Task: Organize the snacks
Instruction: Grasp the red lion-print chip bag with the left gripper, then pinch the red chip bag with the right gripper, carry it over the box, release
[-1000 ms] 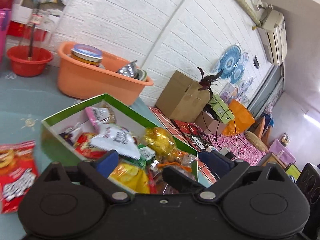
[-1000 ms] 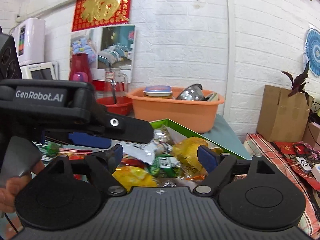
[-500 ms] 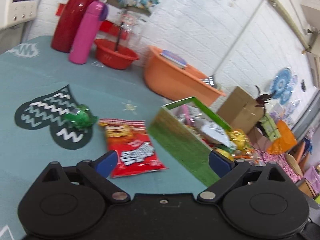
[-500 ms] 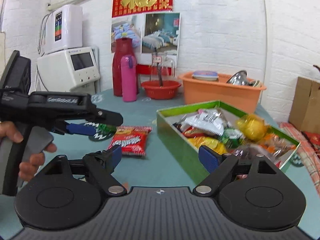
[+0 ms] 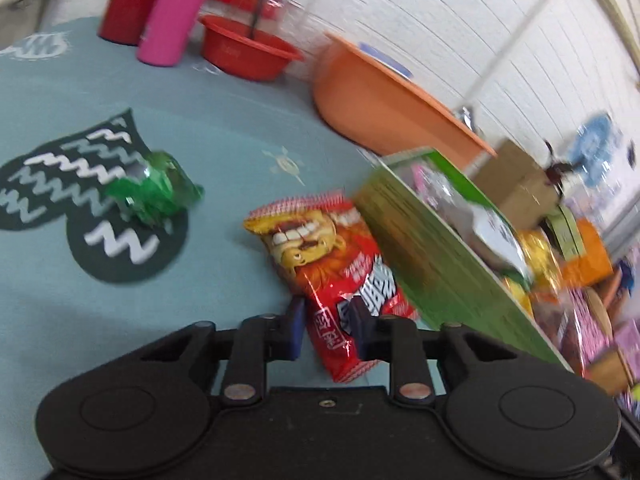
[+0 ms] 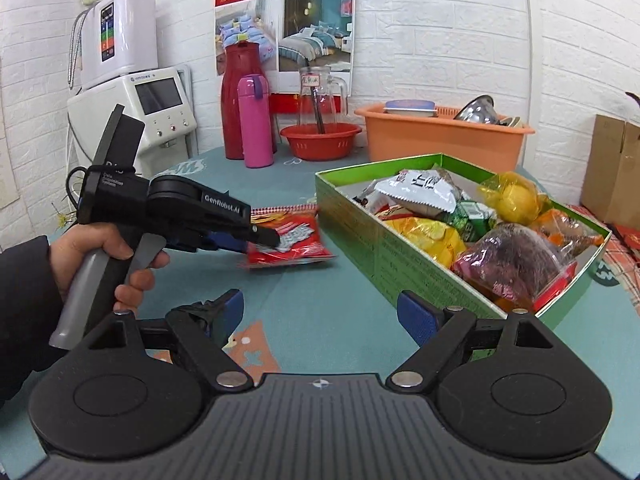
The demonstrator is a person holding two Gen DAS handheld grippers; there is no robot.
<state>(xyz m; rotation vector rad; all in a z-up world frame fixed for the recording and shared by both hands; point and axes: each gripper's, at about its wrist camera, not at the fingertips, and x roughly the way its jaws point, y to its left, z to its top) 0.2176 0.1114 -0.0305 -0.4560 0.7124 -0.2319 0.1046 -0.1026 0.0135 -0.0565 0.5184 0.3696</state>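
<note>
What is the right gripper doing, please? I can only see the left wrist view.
Observer: The right gripper is open and empty, above the table beside the green box.
Operator: Thank you. What fills the box corner nearest it?
Observer: A purple-wrapped snack bag lies there.
Operator: And how is the left gripper carried?
Observer: A hand in a dark sleeve grips the handle of the left gripper.

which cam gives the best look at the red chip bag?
Left wrist. The red chip bag lies close and face-up on the table, print readable, its near end between the pads of the left hand-held gripper. The right wrist view shows the red chip bag farther off, small, partly hidden behind that hand-held gripper.
</note>
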